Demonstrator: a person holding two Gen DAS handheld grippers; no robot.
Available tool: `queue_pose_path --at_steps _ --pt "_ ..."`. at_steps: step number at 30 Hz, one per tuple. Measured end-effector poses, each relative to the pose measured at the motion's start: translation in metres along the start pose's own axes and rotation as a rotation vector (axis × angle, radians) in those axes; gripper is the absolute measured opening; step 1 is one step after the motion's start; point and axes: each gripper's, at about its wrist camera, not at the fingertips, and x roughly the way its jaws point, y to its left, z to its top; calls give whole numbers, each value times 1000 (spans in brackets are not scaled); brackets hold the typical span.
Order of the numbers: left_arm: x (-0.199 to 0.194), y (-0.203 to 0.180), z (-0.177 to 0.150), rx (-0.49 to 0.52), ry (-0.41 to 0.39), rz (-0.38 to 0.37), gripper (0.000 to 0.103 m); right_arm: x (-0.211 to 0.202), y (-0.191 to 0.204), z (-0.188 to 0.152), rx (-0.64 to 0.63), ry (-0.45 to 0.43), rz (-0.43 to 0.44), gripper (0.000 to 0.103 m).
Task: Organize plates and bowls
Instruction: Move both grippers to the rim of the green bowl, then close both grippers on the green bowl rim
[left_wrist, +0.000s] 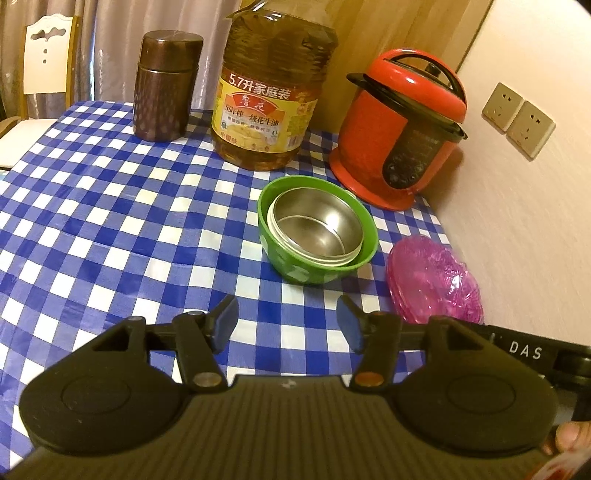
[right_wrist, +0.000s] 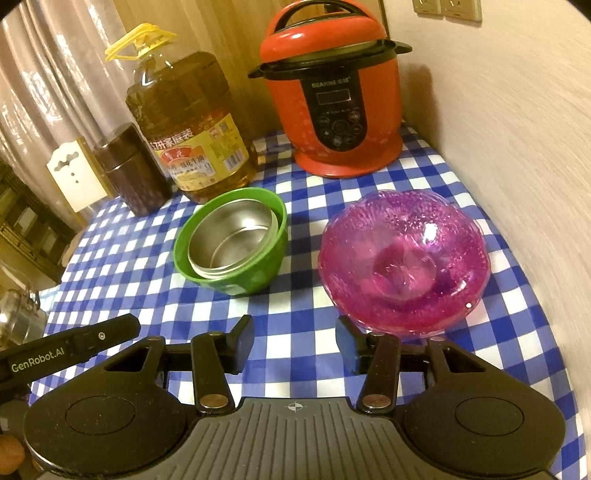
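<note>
I read the worktop (left_wrist: 110, 206) first, checked blue and white, with the big things lined along its far edge: the oil jug (left_wrist: 273, 92) at twelve o'clock in the left view, the red cooker (right_wrist: 332, 99) at twelve in the right view, and the brown canister (left_wrist: 166, 85) at eleven beside the jug. None of that concerns me; I only want to keep clear of it. The task's things sit nearer: the pink plates (right_wrist: 404, 258), stacked as far as I can tell, lie at one o'clock from my right tongs (right_wrist: 295, 343), close to the wall, and the green bowl (right_wrist: 236, 243) with the steel bowl (right_wrist: 232, 240) nested inside it stands at eleven, just beside the plates but not touching them. From my left tongs (left_wrist: 288, 325) the bowls sit at twelve and the plates at two. Both tongs stand apart with nothing between them, over bare cloth short of the dishes. I judge the sorting nearly done: bowls together, plates together. If a final tidy is wanted, I would nudge the green bowl by its near rim with one finger inside and one outside, gripping gently, since the steel bowl sits loose and off-centre and could rattle or tip. The plates look like thin, slippery glass or plastic; I would pinch the rim low and slide them, not lift, and mind the wall on that side.
</note>
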Motion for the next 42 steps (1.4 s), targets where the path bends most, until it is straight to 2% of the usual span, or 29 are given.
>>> queue_pose_path --at_steps 8,14,20,25,35,39,42 --pt "8 5 0 -5 -15 -1 59 4 -4 2 30 -6 18 50" --pt "20 18 2 -55 -43 -17 63 20 -4 5 65 -19 44 50" --pt "35 31 6 -97 -68 -15 64 33 -8 9 152 -84 119 50" --pt "52 40 14 -153 -87 -49 64 43 -8 18 198 -129 155 50" --pt "86 43 37 -207 -85 -94 64 84 -17 35 323 -109 219 50" --pt "99 46 45 -228 -81 -95 64 98 -18 43 319 -102 190 50" --pt "112 50 50 -261 -50 -101 64 110 -19 46 331 -84 179 50"
